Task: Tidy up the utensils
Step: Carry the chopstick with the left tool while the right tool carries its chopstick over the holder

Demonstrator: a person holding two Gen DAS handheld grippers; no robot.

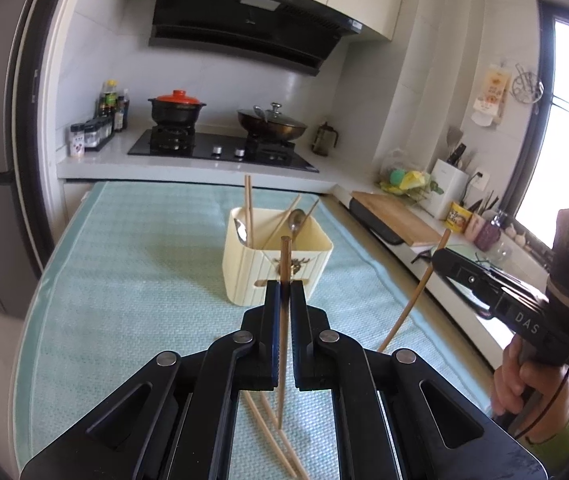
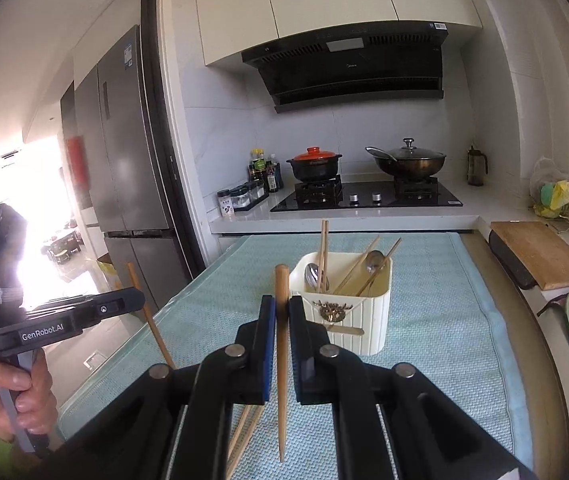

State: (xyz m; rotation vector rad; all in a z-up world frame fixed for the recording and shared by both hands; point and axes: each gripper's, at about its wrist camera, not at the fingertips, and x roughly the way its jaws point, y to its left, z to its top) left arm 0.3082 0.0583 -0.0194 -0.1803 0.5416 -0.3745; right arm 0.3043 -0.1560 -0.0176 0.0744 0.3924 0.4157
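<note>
A cream ribbed utensil holder (image 1: 276, 268) (image 2: 348, 312) stands on the teal mat, holding several wooden chopsticks and two metal spoons (image 1: 295, 218) (image 2: 374, 259). My left gripper (image 1: 284, 286) is shut on a wooden chopstick (image 1: 283, 340), held upright just in front of the holder. My right gripper (image 2: 282, 302) is shut on another wooden chopstick (image 2: 282, 360), also upright, short of the holder. The right gripper and its chopstick show in the left wrist view (image 1: 416, 296). The left gripper shows in the right wrist view (image 2: 140, 300). Loose chopsticks (image 1: 272, 440) (image 2: 244, 432) lie on the mat below.
The teal mat (image 1: 144, 300) (image 2: 444, 320) covers a glass table. Behind is a counter with a hob, a red-lidded pot (image 1: 176, 106) and a wok (image 1: 272, 122). A cutting board (image 1: 396, 216) (image 2: 540, 254) lies on the right. A fridge (image 2: 132, 160) stands left.
</note>
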